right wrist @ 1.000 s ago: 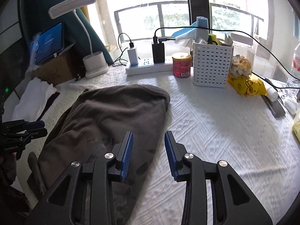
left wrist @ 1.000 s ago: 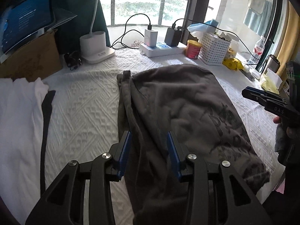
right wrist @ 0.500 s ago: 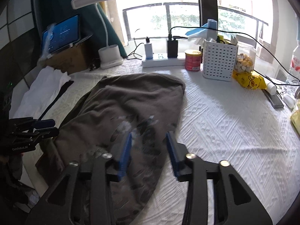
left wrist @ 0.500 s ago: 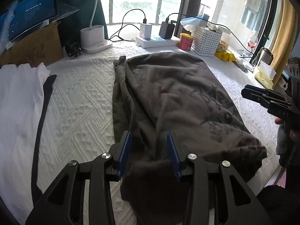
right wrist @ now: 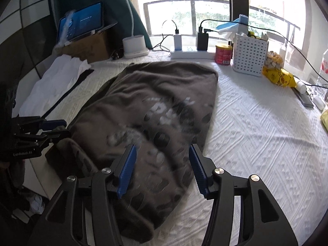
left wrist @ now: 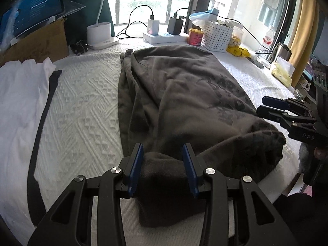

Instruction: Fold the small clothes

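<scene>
- Brown-grey fabric, a small printed garment (left wrist: 184,94), lies lengthwise on the white textured worktop (left wrist: 82,102), its long axis running from the near edge away toward the window.
- Left tool (left wrist: 163,169) sits at the garment's near end, jaws part-way open, with a bunched fold of cloth between the blue pads; whether they actually pinch it I cannot tell.
- Right tool (right wrist: 163,170) hangs over the near right part of the same garment, its jaws opening, with cloth below them but nothing gripped.
- Both tools are at the near end, the left one closer to the hem, so any fold would carry that end away toward the far end.
- Compared with a second ago, both views sit farther back and show more of the garment, and its near end now looks heaped up.
- White cloth (left wrist: 20,94) lies apart at the left.
</scene>
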`<state>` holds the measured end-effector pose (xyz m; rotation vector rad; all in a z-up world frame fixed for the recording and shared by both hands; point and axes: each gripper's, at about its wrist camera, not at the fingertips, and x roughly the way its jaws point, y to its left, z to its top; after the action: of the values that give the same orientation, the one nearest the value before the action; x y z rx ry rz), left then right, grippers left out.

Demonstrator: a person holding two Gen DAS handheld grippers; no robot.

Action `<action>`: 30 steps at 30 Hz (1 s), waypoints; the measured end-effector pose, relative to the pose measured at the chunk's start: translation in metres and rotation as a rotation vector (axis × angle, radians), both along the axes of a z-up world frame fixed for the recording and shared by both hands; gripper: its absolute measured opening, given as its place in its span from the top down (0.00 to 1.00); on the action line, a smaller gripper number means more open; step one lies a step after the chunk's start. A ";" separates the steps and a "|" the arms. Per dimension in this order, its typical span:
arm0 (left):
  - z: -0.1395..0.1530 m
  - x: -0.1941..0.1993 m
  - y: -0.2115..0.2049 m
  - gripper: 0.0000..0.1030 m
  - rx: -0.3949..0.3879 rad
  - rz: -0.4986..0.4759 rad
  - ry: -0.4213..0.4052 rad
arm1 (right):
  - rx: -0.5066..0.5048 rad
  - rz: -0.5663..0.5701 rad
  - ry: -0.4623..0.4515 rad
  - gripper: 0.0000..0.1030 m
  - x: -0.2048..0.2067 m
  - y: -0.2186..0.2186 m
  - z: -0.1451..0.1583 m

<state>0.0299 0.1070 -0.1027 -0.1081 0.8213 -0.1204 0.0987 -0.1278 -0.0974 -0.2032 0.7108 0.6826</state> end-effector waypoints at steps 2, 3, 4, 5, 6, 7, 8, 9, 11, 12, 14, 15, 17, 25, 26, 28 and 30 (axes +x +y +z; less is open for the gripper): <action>-0.002 -0.005 -0.001 0.62 0.002 -0.001 0.000 | -0.008 0.006 0.003 0.45 -0.006 0.000 -0.004; -0.003 -0.007 -0.002 0.62 0.001 0.000 0.001 | -0.010 0.006 0.005 0.45 -0.007 0.000 -0.005; -0.004 -0.009 -0.003 0.62 0.000 -0.001 0.003 | -0.012 0.006 0.007 0.45 -0.009 -0.001 -0.007; -0.005 -0.011 -0.004 0.62 0.000 -0.001 0.004 | -0.015 0.006 0.008 0.45 -0.012 -0.001 -0.009; -0.006 -0.013 -0.005 0.62 0.000 -0.002 0.006 | -0.019 0.006 0.008 0.45 -0.014 -0.002 -0.010; -0.007 -0.016 -0.006 0.62 0.000 -0.001 0.010 | -0.026 0.006 0.008 0.45 -0.017 -0.003 -0.012; -0.008 -0.018 -0.007 0.62 -0.002 -0.004 0.014 | -0.031 0.006 0.008 0.45 -0.019 -0.004 -0.014; -0.009 -0.020 -0.007 0.62 -0.003 -0.006 0.017 | -0.036 0.007 0.008 0.45 -0.021 -0.005 -0.016; -0.012 -0.024 -0.007 0.62 -0.004 -0.008 0.023 | -0.052 0.008 0.005 0.45 -0.027 -0.007 -0.021; -0.013 -0.027 -0.007 0.62 -0.004 -0.008 0.028 | -0.057 0.008 0.005 0.45 -0.029 -0.008 -0.023; -0.014 -0.031 -0.007 0.62 -0.003 -0.005 0.031 | -0.066 0.009 0.007 0.45 -0.036 -0.010 -0.028; -0.014 -0.033 -0.007 0.62 -0.001 -0.005 0.032 | -0.069 0.009 0.009 0.45 -0.038 -0.011 -0.030; -0.014 -0.036 -0.008 0.62 0.006 -0.005 0.033 | -0.072 0.004 0.012 0.44 -0.044 -0.014 -0.034; -0.008 -0.036 -0.003 0.56 -0.035 0.009 0.001 | -0.025 -0.040 0.038 0.44 -0.059 -0.031 -0.035; -0.008 -0.034 -0.003 0.51 -0.047 0.009 -0.001 | -0.014 -0.045 0.043 0.44 -0.060 -0.034 -0.034; -0.009 -0.032 -0.006 0.51 -0.079 -0.004 -0.004 | 0.015 -0.055 0.053 0.44 -0.061 -0.040 -0.033; -0.012 -0.031 -0.009 0.51 -0.104 -0.022 0.003 | 0.051 -0.065 0.072 0.44 -0.061 -0.047 -0.034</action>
<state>-0.0015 0.0984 -0.1148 -0.1975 0.8194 -0.1840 0.0375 -0.1751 -0.1314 -0.1089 0.7649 0.6474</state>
